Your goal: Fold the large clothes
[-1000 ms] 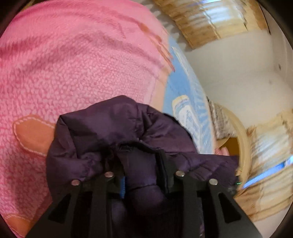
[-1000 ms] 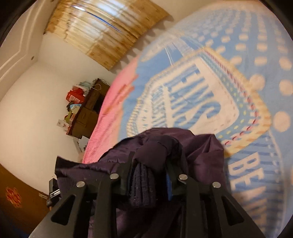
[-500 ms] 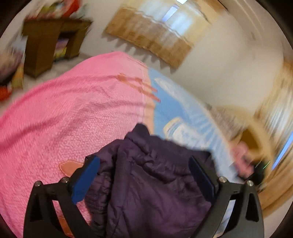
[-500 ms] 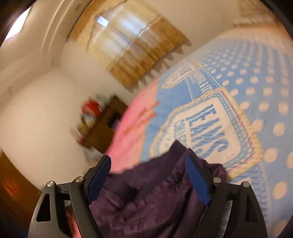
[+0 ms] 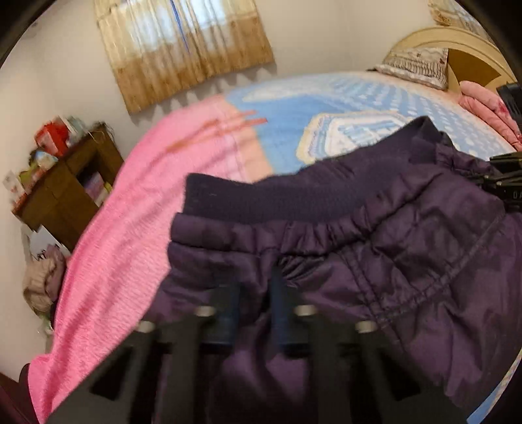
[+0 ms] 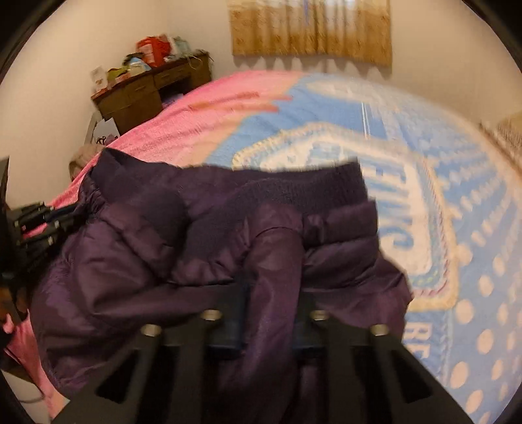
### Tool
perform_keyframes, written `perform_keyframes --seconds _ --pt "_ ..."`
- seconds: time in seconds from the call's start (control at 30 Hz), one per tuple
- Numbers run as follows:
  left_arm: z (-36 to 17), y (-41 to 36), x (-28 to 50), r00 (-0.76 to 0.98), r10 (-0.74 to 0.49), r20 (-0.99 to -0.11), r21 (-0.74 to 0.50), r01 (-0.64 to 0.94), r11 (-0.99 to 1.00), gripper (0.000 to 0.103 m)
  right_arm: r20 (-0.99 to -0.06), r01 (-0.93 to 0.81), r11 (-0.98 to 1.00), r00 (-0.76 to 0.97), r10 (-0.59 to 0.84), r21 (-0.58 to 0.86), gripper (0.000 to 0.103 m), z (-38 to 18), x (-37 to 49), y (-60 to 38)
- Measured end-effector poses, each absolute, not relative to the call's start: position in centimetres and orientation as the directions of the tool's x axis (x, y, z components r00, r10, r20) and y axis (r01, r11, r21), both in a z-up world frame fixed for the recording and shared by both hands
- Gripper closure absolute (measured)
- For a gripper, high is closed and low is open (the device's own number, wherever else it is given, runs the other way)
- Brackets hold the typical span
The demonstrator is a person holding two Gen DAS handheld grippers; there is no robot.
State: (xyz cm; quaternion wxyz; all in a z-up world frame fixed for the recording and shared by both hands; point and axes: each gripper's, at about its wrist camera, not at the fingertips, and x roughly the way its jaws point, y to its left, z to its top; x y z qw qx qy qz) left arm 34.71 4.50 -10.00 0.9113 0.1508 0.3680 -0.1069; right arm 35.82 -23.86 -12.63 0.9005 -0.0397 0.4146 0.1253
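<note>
A dark purple quilted jacket (image 5: 375, 248) with a ribbed knit hem lies over the bed and fills the lower half of both views (image 6: 202, 241). My left gripper (image 5: 251, 313) is shut on a fold of the jacket near its gathered hem. My right gripper (image 6: 270, 313) is shut on another fold of the jacket. The right gripper also shows at the right edge of the left wrist view (image 5: 504, 176), and the left gripper at the left edge of the right wrist view (image 6: 36, 225).
The bed has a pink blanket (image 5: 137, 208) and a blue dotted blanket (image 6: 407, 169). A brown cluttered desk (image 6: 150, 91) stands by the far wall under a curtain (image 6: 310, 29). A pillow (image 5: 414, 65) and headboard are at the far right.
Both grippers were shut on the jacket, opened half a second ago, and are now shut on it again at the hem. The jacket is spread wider between them.
</note>
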Motion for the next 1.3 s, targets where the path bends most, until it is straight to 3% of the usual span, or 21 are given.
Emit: perform_keyframes --seconds 0.23,0.37,0.47,0.57,0.73,0.87,0.97,1.0,1.03,1.1,1.17,1.23,1.3 --pt "-5.6 6.7 35.8 0.771 -0.138 -0.622 0.035 0.204 0.978 0.097 -0.616 -0.2 0.977 0.762 0.201 0.071 0.093 -8.0 34.4 -24.9" --pt "-5.1 6.6 37.3 0.799 -0.084 -0.595 0.057 0.146 0.988 0.098 -0.58 -0.149 0.985 0.796 0.172 0.087 0.093 -7.3 35.3 -24.6" --pt "-6.6 5.9 38.8 0.811 0.03 -0.584 0.16 0.078 0.984 0.102 -0.608 -0.113 0.99 0.78 0.144 0.09 0.093 -8.2 36.9 -24.4" --pt "-9.9 6.6 40.8 0.74 0.06 -0.67 0.154 0.06 0.986 0.103 -0.67 -0.088 0.995 0.736 0.092 0.04 0.092 -11.0 38.9 -24.0" --pt "-11.5 6.5 42.3 0.724 0.104 -0.682 0.174 0.023 0.984 0.103 -0.701 -0.064 0.996 0.708 0.085 0.056 0.088 -14.2 40.4 -24.3" --pt "-10.9 6.4 42.7 0.726 0.109 -0.679 0.18 0.021 0.983 0.101 -0.742 -0.037 0.981 0.649 0.168 0.189 0.084 -15.8 42.7 -26.3" --pt "-8.5 6.5 40.8 0.779 0.088 -0.621 0.166 0.021 0.986 0.082 -0.742 -0.043 0.978 0.645 0.185 0.206 0.084 -16.1 42.9 -26.5" --pt "-7.7 6.1 40.1 0.799 0.073 -0.596 0.163 0.031 0.986 0.06 -0.739 -0.044 0.979 0.65 0.179 0.199 0.084 -16.1 42.8 -26.4" --pt "-6.9 5.6 39.3 0.816 0.065 -0.574 0.162 0.035 0.986 0.029 -0.735 -0.043 0.979 0.654 0.177 0.197 0.084 -16.1 42.7 -26.4" --pt "-6.3 4.1 38.0 0.843 0.019 -0.537 0.165 0.083 0.983 0.009 -0.725 -0.042 0.98 0.666 0.174 0.196 0.084 -16.1 42.4 -26.2" --pt "-7.2 1.1 37.6 0.835 0.001 -0.551 0.261 0.171 0.95 0.008 -0.714 -0.05 0.982 0.68 0.166 0.18 0.081 -15.8 42.0 -26.0" --pt "-9.1 -0.8 38.1 0.827 0.072 -0.557 0.378 0.175 0.909 0.007 -0.72 -0.045 0.988 0.68 0.137 0.146 0.075 -15.0 41.5 -25.7" --pt "-11.2 -1.3 39.5 0.8 0.153 -0.58 0.427 0.139 0.893 0.007 -0.697 -0.013 0.994 0.712 0.084 0.106 0.06 -13.3 40.1 -25.3"
